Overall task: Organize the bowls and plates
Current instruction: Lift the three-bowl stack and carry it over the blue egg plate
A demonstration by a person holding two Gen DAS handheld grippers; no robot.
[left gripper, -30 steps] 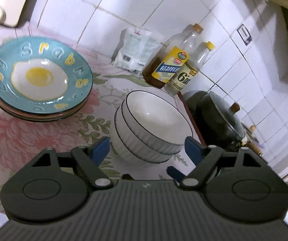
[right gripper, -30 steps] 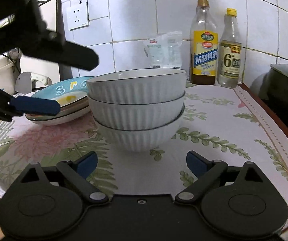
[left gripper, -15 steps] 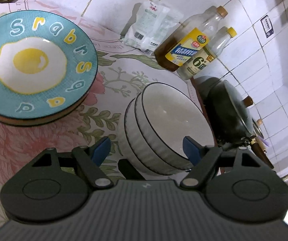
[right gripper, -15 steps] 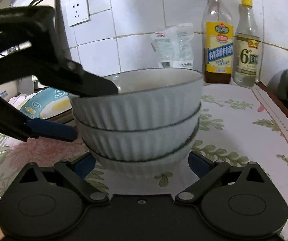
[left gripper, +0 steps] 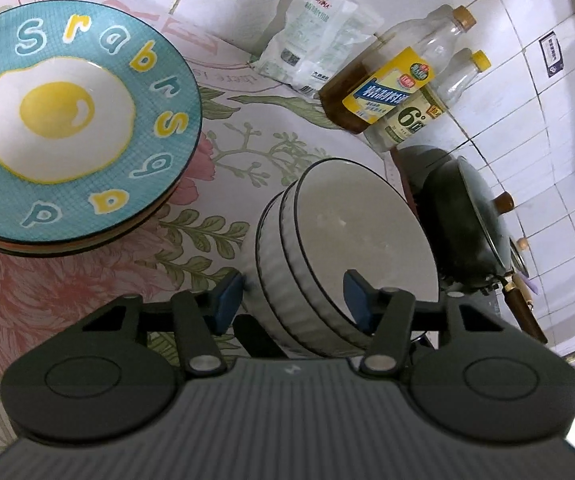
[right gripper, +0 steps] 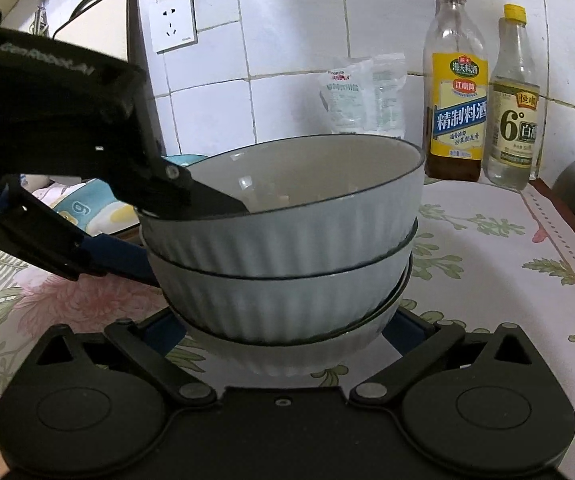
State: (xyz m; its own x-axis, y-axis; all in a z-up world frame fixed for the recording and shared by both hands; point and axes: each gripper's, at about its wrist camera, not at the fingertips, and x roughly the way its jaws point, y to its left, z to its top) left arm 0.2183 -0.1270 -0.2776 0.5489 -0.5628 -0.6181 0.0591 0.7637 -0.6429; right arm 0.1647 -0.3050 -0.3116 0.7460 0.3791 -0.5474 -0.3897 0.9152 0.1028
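A stack of three white ribbed bowls (left gripper: 351,240) (right gripper: 287,240) stands on the flowered tablecloth. My left gripper (left gripper: 293,300) straddles the near rim of the stack, one finger inside the top bowl and one outside; the jaws look partly closed, with no clear contact. It shows in the right wrist view (right gripper: 191,224). My right gripper (right gripper: 283,330) is open, its fingers on either side of the bottom bowl. A stack of plates topped by a blue fried-egg plate (left gripper: 67,120) sits to the left.
Two bottles (right gripper: 455,92) (right gripper: 513,100) and a white bag (right gripper: 363,96) stand against the tiled wall. A dark lidded pot (left gripper: 471,224) sits to the right of the bowls. A wall socket (right gripper: 173,22) and a white appliance are at the back left.
Both grippers have moved in on the bowl stack. The left gripper's fingers now straddle the top bowl's rim and have narrowed. The right gripper's fingers now flank the bottom bowl.
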